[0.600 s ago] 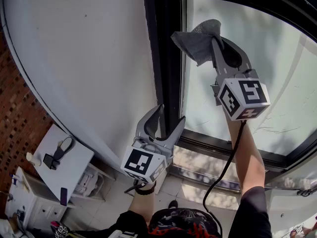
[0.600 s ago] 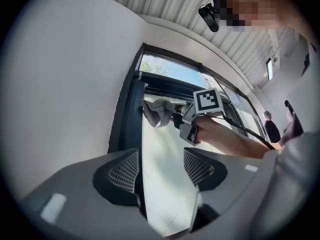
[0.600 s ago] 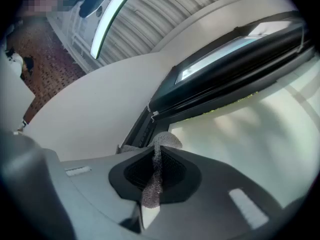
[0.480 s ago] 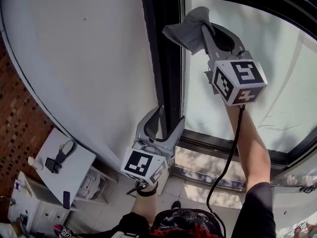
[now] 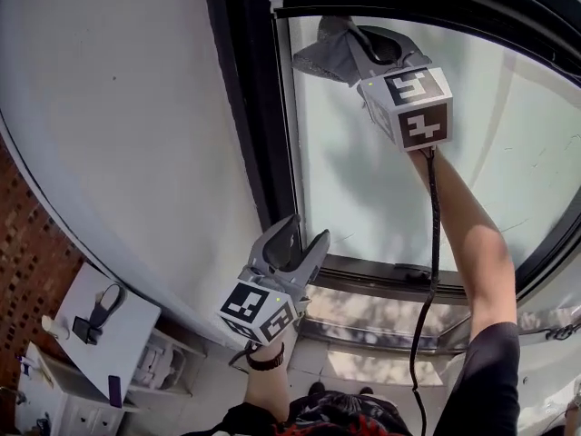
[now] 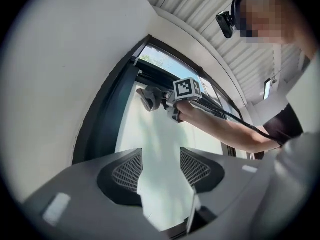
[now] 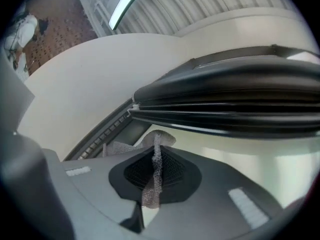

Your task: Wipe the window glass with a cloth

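My right claw (image 5: 361,44) is pinched tight on the grey cloth (image 5: 320,57). In the last half second I've swept it up and left across the window glass (image 5: 381,198) into the top corner, against the dark frame (image 5: 243,125). I reckon this corner gets wiped now and the pane below comes next. My left claw (image 5: 295,243) hangs spread and empty near the frame's bottom.

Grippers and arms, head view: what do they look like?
Both are grey two-jaw tools, the left gripper and right gripper, with dark meshed pads inside the jaws. Each carries a white cube printed with black square markers. A black cable trails from the right one along a bare forearm to a dark sleeve. The left wrist wears a black band.
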